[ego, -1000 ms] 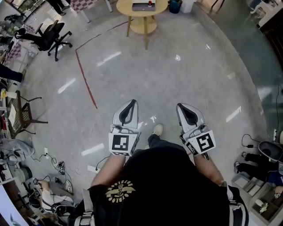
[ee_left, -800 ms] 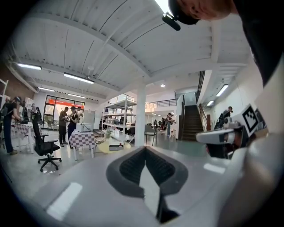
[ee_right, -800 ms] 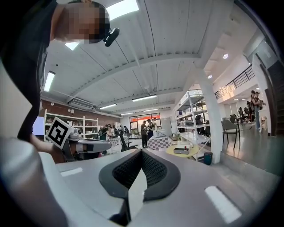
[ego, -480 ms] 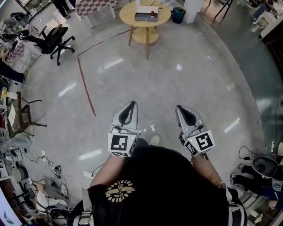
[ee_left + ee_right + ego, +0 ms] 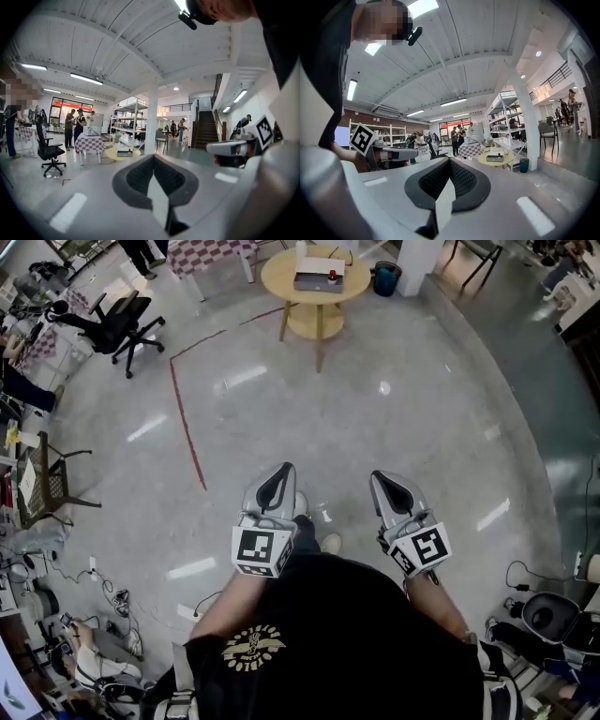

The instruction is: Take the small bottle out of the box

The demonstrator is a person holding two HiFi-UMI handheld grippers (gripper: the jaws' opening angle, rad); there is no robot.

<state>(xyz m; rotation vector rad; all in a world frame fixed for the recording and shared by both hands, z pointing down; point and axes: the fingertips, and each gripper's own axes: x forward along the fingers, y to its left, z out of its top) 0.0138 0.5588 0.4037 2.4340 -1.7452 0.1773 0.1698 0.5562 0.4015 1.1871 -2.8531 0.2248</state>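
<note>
Left gripper [image 5: 278, 471] and right gripper [image 5: 382, 477], jaws together, empty, well short of the far table [image 5: 277, 268]; arriving shut could shove the box [image 5: 317, 280].

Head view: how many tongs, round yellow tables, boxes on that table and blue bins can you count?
Tongs: 2 (left tongs, right tongs)
Round yellow table: 1
Box on that table: 1
Blue bin: 1
Total: 5
</note>
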